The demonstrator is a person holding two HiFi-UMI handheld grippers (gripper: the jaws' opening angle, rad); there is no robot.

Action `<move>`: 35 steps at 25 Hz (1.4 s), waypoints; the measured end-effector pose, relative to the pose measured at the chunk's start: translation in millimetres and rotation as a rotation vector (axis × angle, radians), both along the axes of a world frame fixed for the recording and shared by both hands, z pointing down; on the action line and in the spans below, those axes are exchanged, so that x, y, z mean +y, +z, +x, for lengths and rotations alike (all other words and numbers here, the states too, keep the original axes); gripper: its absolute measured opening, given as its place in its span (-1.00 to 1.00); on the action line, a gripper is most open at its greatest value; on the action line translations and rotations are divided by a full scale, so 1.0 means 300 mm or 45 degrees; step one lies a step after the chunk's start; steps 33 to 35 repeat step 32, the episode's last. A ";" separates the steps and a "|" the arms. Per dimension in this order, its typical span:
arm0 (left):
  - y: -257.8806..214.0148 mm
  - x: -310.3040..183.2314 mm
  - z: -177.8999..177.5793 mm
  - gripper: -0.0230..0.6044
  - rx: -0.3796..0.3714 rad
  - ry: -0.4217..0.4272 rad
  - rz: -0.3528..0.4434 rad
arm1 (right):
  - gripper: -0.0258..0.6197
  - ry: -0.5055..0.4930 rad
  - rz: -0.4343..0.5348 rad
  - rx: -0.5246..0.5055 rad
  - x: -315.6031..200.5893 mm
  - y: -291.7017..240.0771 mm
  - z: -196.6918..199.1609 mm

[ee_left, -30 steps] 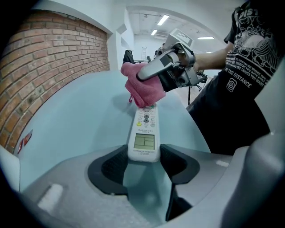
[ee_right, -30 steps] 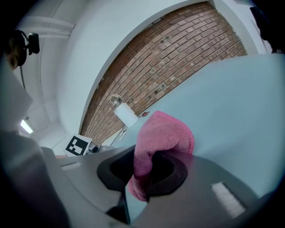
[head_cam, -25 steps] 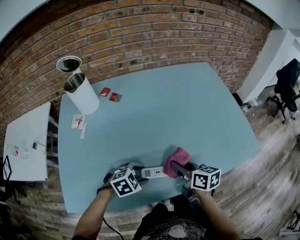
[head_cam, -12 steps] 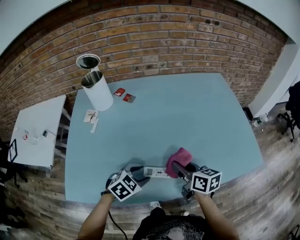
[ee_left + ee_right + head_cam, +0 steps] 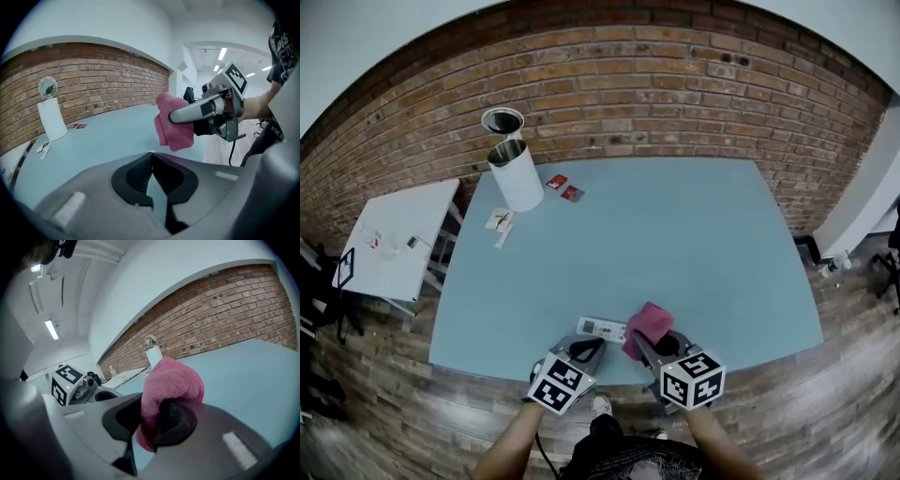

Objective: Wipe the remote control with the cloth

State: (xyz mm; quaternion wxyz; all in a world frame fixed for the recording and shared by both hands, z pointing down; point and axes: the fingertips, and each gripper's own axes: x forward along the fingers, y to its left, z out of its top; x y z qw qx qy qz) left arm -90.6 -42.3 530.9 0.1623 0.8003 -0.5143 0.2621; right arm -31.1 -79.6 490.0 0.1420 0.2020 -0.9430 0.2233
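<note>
- The blue worktop [image 5: 694, 244] carries the job. The task's things sit close to its near edge, right in front of the person.
- The right tool [image 5: 157, 417] is clamped on the pink cloth [image 5: 172, 380], with a bunched fold standing up past the jaws. For a good wipe, I would lower that fold flat onto the remote and stroke along its length instead of dabbing with the jaw tips.
- The left tool [image 5: 151, 155] has just been closing its jaws. They now meet with nothing between them, and it hangs above the worktop just short of the remote. Pinning the remote's free end would probably keep it from sliding under the cloth.
- The remote control [image 5: 602, 328] lies flat on the worktop between the two tools. Its long axis runs left to right in the head view, roughly along the near edge. The cloth covers its right end there, though actual contact is unclear, and I cannot tell which end is the front.
</note>
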 end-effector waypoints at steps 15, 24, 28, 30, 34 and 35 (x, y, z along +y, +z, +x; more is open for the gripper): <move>-0.120 0.107 0.212 -0.94 0.197 -0.563 0.144 | -0.73 -0.127 0.127 0.021 0.177 -0.047 0.129; -0.149 0.168 0.236 -0.95 0.205 -0.761 0.184 | -0.73 -0.147 0.290 0.100 0.214 -0.057 0.181; -0.152 0.187 0.256 -0.94 0.181 -0.780 0.189 | -0.73 -0.152 0.294 0.087 0.225 -0.064 0.200; -0.158 0.185 0.273 -0.95 0.174 -0.787 0.197 | -0.73 -0.148 0.303 0.081 0.222 -0.069 0.220; -0.163 0.180 0.293 -0.95 0.169 -0.789 0.204 | -0.73 -0.143 0.311 0.078 0.218 -0.072 0.244; -0.163 0.180 0.293 -0.95 0.169 -0.789 0.204 | -0.73 -0.143 0.311 0.078 0.218 -0.072 0.244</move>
